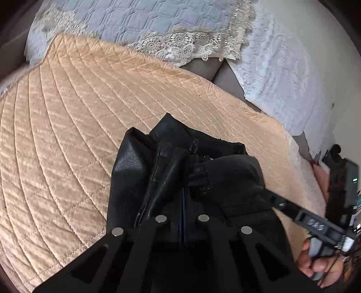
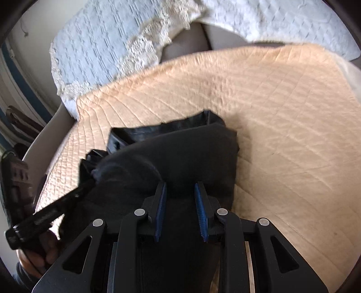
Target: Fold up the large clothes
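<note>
Left gripper (image 1: 183,202) pinched on glossy black leather jacket (image 1: 144,171); right gripper (image 2: 180,202) part-open over quilted peach cover (image 2: 282,112).

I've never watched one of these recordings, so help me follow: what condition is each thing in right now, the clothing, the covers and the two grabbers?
black jacket: bunched in a heap, not folded flat, lying on the peach quilt.
peach quilt: spread out flat.
lace-edged cover: draped behind the quilt, lace edge rumpled.
left gripper: shut, tips among the jacket's folds.
right gripper: fingers apart, over the jacket's dark fabric.
</note>
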`<state>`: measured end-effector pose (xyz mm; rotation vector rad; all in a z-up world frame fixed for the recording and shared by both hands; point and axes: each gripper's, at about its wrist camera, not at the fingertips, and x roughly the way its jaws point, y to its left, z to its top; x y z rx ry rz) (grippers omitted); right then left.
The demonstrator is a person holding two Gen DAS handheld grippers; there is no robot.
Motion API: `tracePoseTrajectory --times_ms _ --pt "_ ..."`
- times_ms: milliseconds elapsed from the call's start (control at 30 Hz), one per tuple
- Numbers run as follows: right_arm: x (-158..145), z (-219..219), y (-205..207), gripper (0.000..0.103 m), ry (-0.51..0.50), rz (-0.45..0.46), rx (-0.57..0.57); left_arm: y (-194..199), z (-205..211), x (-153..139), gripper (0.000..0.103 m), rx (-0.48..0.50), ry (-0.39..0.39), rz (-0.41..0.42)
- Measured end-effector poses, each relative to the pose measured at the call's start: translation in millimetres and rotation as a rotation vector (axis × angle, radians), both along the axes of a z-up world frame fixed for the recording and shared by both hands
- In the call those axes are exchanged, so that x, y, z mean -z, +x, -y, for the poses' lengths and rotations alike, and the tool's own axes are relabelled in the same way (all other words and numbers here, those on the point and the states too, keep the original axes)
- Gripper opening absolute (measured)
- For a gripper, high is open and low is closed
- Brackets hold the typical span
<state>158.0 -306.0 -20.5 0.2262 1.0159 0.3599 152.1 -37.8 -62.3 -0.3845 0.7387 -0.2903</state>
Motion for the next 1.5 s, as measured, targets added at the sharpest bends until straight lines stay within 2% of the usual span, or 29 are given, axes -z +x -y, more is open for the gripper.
tracePoseTrajectory --times_ms 67,133,233,300,400,467,567,633,700,833,900,967,1033,1167,1233,1333,1500 --pt "0 5 0 0.027 0.015 -0.007 0.006 -1 1 -2 0.003 0.001 -0.005 0.000" --pt "-9 7 -8 0.027 -0.011 0.001 0.019 -1 2 -5 0.003 0.004 0.005 -0.003" --pt "-27 10 -24 0.027 0.001 0.039 0.013 -11 7 -26 0.006 0.011 0.052 0.018" --pt "-37 8 -36 0.027 0.007 0.064 0.004 -19 12 -43 0.018 0.014 0.080 0.060" --pt "-46 3 -46 0.027 0.017 0.082 -0.008 -16 17 -63 0.024 0.021 0.085 0.106" --pt "-46 1 -47 0.027 0.018 0.084 -0.015 -2 23 -60 0.024 0.015 0.129 0.099" --pt "-37 1 -46 0.027 0.006 0.062 -0.009 19 18 -27 0.024 0.001 0.137 -0.009" --pt "-31 3 -45 0.027 0.008 0.048 -0.002 17 12 -16 0.019 -0.016 0.129 0.021" --pt "-25 2 -43 0.027 0.008 0.043 -0.007 18 5 -9 0.014 -0.037 0.094 0.015" --pt "-28 2 -44 0.027 -0.005 0.043 0.001 19 2 -12 0.014 -0.031 0.085 -0.005" --pt "-40 4 -56 0.027 -0.007 0.067 -0.009 6 -1 -23 0.014 -0.025 0.081 0.006" --pt "-51 3 -72 0.027 -0.004 0.092 -0.025 -19 -3 -39 0.015 -0.021 0.079 0.043" --pt "-61 1 -93 0.027 0.018 0.111 -0.043 -48 -7 -42 0.015 0.002 0.080 0.068" --pt "-63 -9 -129 0.027 0.016 0.120 -0.094 -101 -12 -27 0.015 0.032 0.120 0.071" --pt "-51 -16 -140 0.027 -0.012 0.089 -0.123 -120 -9 -16 0.017 0.042 0.156 0.053" --pt "-35 -17 -143 0.027 -0.035 0.077 -0.124 -132 -11 -8 0.019 0.029 0.145 0.051" --pt "-28 -17 -141 0.027 -0.027 0.083 -0.098 -127 -8 -7 0.019 0.017 0.152 0.055"
